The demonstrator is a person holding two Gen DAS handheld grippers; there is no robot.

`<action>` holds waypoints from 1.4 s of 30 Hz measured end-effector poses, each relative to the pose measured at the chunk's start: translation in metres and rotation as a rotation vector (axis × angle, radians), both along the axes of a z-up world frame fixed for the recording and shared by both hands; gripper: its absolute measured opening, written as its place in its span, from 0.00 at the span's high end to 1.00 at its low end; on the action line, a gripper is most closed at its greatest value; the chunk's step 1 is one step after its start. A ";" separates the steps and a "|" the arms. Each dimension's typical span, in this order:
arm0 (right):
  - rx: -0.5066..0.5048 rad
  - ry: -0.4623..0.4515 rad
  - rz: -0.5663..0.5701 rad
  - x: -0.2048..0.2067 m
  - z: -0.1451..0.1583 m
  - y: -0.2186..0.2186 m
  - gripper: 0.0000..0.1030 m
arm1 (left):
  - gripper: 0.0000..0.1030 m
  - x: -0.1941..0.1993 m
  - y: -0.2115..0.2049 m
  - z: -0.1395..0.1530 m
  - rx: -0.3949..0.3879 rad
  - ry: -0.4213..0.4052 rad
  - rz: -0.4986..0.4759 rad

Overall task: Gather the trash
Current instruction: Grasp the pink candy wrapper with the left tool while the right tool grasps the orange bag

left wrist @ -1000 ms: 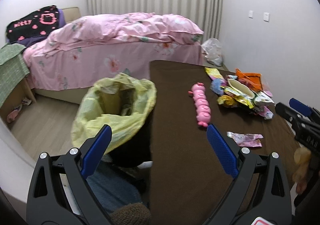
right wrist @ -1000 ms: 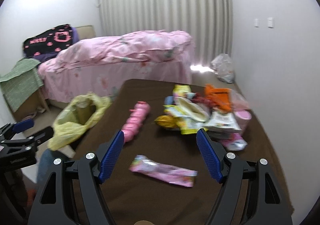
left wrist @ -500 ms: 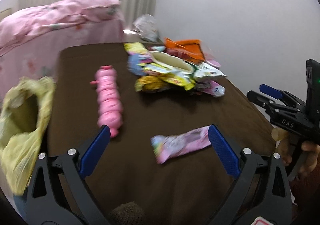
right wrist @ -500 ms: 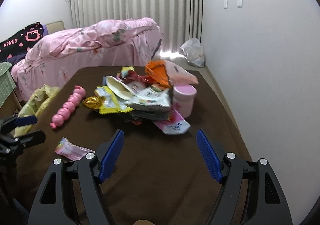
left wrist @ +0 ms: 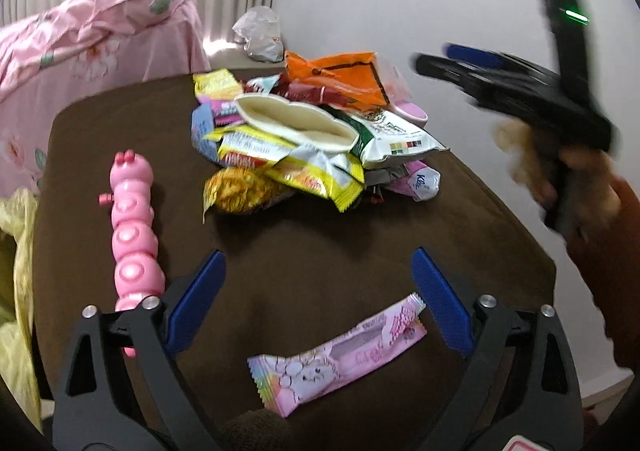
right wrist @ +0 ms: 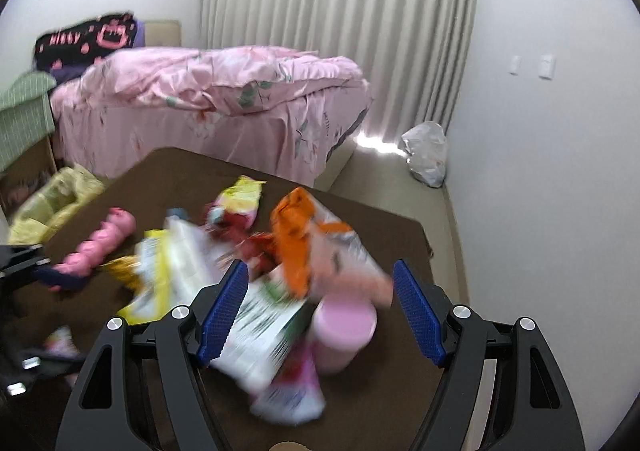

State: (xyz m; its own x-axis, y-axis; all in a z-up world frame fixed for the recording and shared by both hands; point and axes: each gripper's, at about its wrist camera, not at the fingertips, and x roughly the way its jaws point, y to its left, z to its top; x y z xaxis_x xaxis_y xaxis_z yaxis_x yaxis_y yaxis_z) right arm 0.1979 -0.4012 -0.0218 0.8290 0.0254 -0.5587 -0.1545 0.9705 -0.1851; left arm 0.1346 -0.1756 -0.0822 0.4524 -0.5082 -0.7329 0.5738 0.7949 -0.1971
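A pink snack wrapper (left wrist: 340,361) lies flat on the brown table (left wrist: 312,247), just below and between the fingers of my open, empty left gripper (left wrist: 318,303). A pile of snack wrappers (left wrist: 304,139) lies further back. My right gripper (right wrist: 320,311) is open and empty, hovering over that pile's near side (right wrist: 256,323), above a pink cup (right wrist: 344,331). The right gripper also shows in the left wrist view (left wrist: 448,59), blurred. The yellow trash bag (right wrist: 52,203) stands at the table's left edge.
A pink caterpillar toy (left wrist: 132,235) lies left of the pile. A pink bed (right wrist: 208,107) stands beyond the table. A white plastic bag (right wrist: 426,157) sits on the floor by the curtain. The wall is close on the right.
The left gripper has swung from the trash bag toward the table and come down over the pink wrapper. The right gripper has moved forward over the wrapper pile.
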 end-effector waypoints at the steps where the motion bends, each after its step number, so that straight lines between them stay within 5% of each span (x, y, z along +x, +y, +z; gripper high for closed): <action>1: -0.012 0.014 0.001 0.011 -0.003 -0.001 0.31 | 0.18 0.000 0.002 -0.001 0.002 0.008 0.002; 4: -0.020 0.100 0.035 0.046 -0.020 0.002 0.31 | 0.20 -0.001 0.014 -0.003 0.013 0.017 0.019; 8: -0.023 0.178 0.057 0.056 -0.039 0.010 0.61 | 0.21 0.000 0.030 0.000 -0.040 0.048 0.027; 13: 0.032 0.106 0.040 0.011 -0.006 0.015 0.74 | 0.21 -0.006 0.022 0.002 -0.025 0.025 -0.062; 20: 0.093 0.044 0.027 -0.081 0.032 0.016 0.74 | 0.34 -0.009 0.002 -0.014 0.059 0.062 -0.167; 28: 0.115 0.063 -0.026 -0.144 0.007 0.019 0.74 | 0.34 -0.056 0.017 -0.016 0.041 0.145 -0.228; 34: 0.135 0.064 -0.074 -0.164 -0.008 0.015 0.74 | 0.43 -0.063 0.026 -0.015 0.030 0.151 -0.044; 37: 0.161 0.057 -0.090 -0.168 -0.006 0.012 0.73 | 0.50 -0.072 0.010 -0.014 0.137 0.084 -0.006; 38: 0.161 0.050 -0.094 -0.169 -0.005 0.012 0.73 | 0.54 -0.073 0.006 -0.014 0.162 0.068 -0.003; 39: 0.157 0.041 -0.097 -0.170 -0.003 0.013 0.73 | 0.70 -0.075 0.004 -0.013 0.178 0.060 0.003; 42: 0.145 0.007 -0.087 -0.176 0.004 0.019 0.73 | 0.71 -0.075 0.017 -0.002 0.108 0.057 0.039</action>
State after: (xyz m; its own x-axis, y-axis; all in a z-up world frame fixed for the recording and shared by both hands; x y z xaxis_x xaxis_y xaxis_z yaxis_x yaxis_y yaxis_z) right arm 0.0220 -0.3824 -0.0175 0.8278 0.0340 -0.5601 -0.0691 0.9967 -0.0416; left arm 0.0596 -0.1589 -0.0837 0.4261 -0.4083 -0.8073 0.5326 0.8346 -0.1409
